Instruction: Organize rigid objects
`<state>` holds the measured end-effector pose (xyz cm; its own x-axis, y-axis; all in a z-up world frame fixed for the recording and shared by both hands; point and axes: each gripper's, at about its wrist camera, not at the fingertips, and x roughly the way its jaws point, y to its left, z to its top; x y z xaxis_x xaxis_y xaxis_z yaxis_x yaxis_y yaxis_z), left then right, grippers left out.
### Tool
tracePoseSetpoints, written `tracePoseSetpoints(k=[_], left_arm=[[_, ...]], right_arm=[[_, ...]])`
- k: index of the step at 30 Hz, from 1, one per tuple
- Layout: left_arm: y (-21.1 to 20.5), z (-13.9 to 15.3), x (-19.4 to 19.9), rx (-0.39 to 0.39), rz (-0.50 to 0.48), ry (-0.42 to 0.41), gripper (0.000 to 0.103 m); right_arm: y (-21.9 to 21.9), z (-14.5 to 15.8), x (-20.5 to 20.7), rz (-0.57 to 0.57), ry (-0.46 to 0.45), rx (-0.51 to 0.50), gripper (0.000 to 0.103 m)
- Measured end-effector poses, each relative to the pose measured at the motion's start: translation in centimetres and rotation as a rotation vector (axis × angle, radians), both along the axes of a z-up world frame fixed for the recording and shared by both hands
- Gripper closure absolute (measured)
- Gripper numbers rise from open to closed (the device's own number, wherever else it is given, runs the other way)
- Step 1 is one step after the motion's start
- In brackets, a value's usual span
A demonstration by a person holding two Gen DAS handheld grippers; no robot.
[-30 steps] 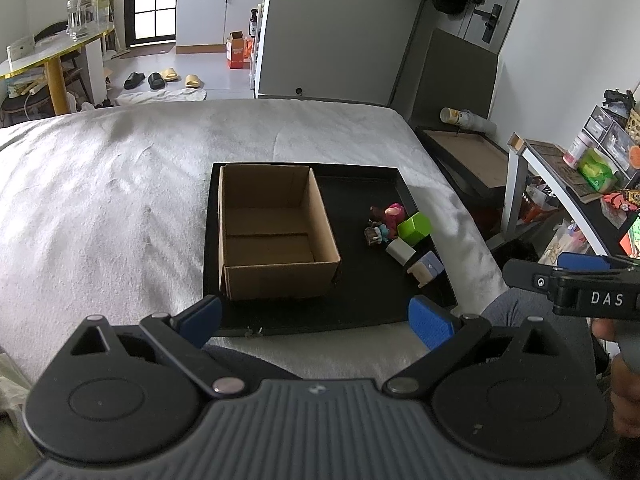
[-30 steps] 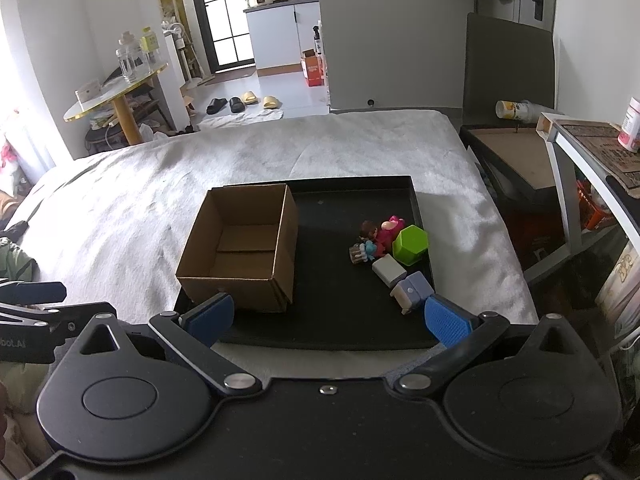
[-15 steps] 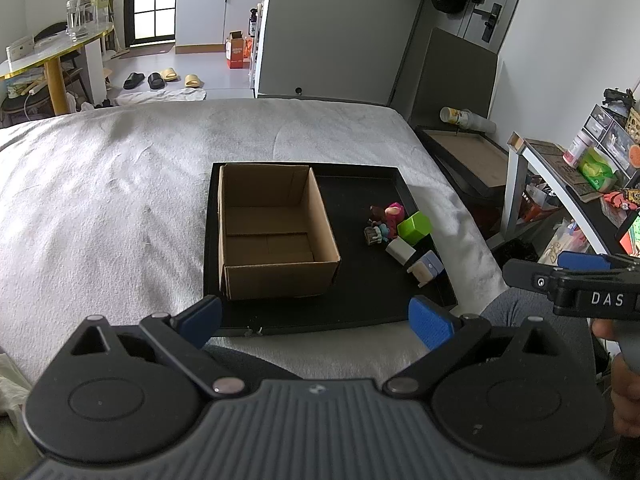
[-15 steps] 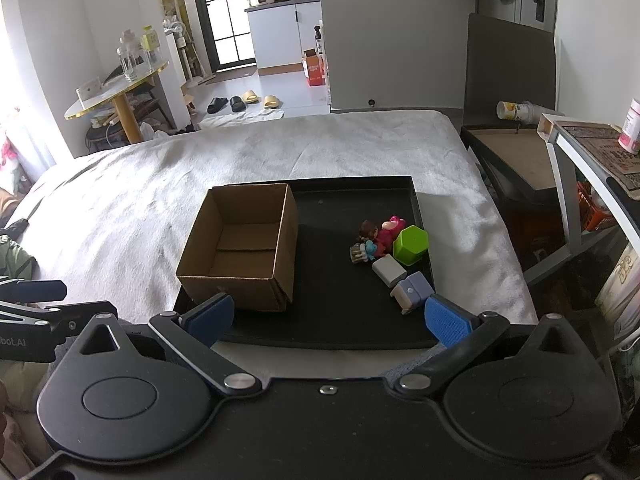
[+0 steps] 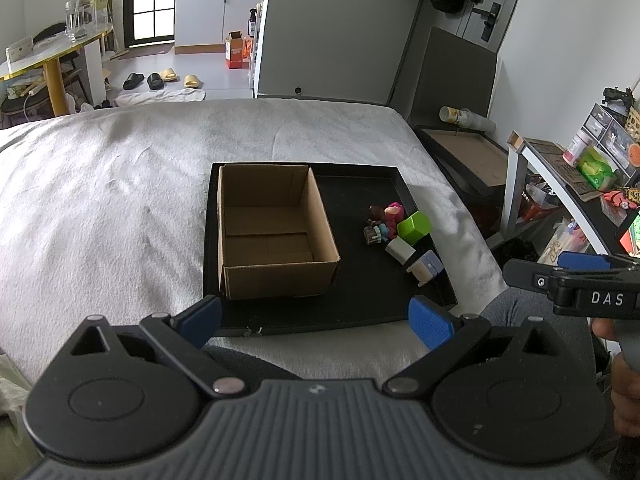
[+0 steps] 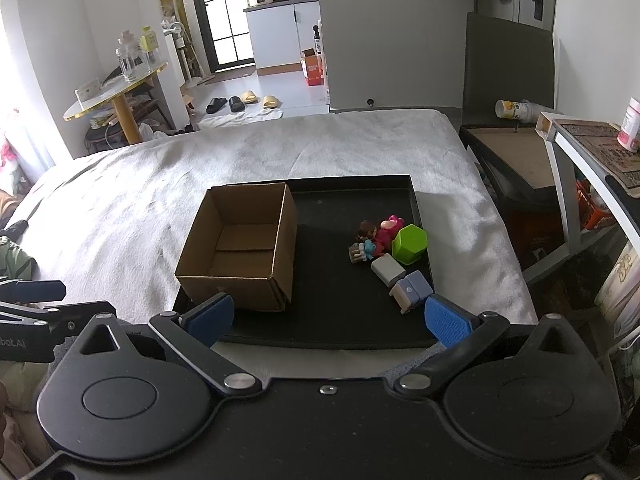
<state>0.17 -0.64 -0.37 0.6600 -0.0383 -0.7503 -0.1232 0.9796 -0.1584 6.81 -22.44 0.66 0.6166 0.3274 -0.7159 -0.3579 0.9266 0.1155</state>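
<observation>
Cardboard box (image 5: 276, 236) sits ahead of both jaws, left part of black tray (image 5: 360, 304) | toy cluster: green block (image 6: 409, 243), grey block (image 6: 388, 269), figurines (image 6: 374, 236), ahead toward right jaw | left gripper (image 5: 316, 320) spread wide, holding nothing | right gripper (image 6: 330, 316) spread wide, holding nothing

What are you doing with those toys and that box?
A person holds a gripper in each hand, tidying toys. Both the left gripper and right gripper are open, holding nothing, and sit near the front edge of a black tray on the bed. On the tray, a cardboard box stands empty. Beside it lies a little pile: a green block, a white block, a small toy house and some figures. Nothing has been picked up yet.
</observation>
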Motion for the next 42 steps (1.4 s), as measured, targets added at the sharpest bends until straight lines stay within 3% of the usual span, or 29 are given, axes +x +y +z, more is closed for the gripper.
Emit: tracePoseSetpoints(k=[23,29,42], left_arm=[[0.8,-2.2,2.1,-0.027,-0.004,0.031,0.004],[1.4,-2.6,2.7,-0.025,0.010,0.040,0.004],[4.8,-4.1,3.7,-0.037,0.143,0.018,0.004]], right_arm=[[-0.8,-2.0,2.3,-0.048,0.033,0.010,0.000],[-1.4,-2.5,3.2,-0.028,0.050,0.077,0.000],[-1.7,-4.5,6.0,-0.056,0.060,0.080,0.000]])
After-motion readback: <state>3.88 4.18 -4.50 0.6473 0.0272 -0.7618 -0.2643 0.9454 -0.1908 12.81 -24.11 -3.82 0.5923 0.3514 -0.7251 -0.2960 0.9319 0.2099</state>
